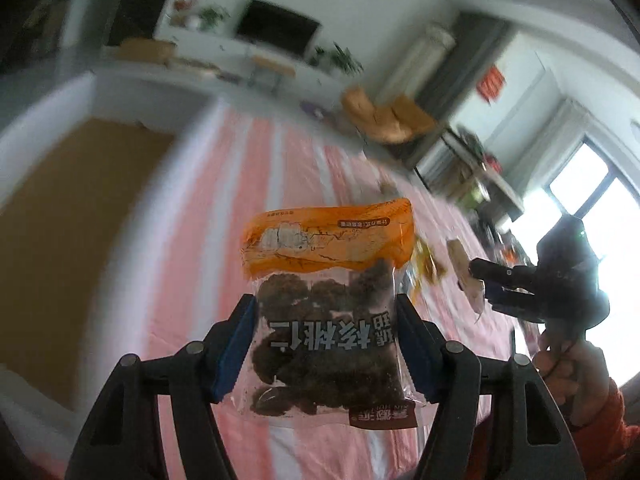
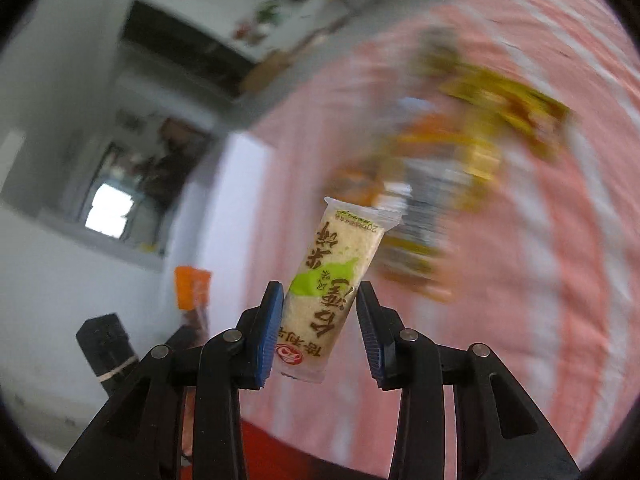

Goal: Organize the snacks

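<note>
1. My left gripper is clamped on a walnut bag with an orange top, held above the pink striped table.
2. My right gripper is pinching a rice cracker packet, tilted, above the blurred snack pile.

The snack pile on the striped surface is smeared by motion blur. Its packets cannot be told apart. The far shelf's items are too blurred to name.

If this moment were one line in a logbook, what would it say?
left gripper: shut on walnut bag | right gripper: holds rice cracker | both lifted over striped cloth | snack pile below
</note>
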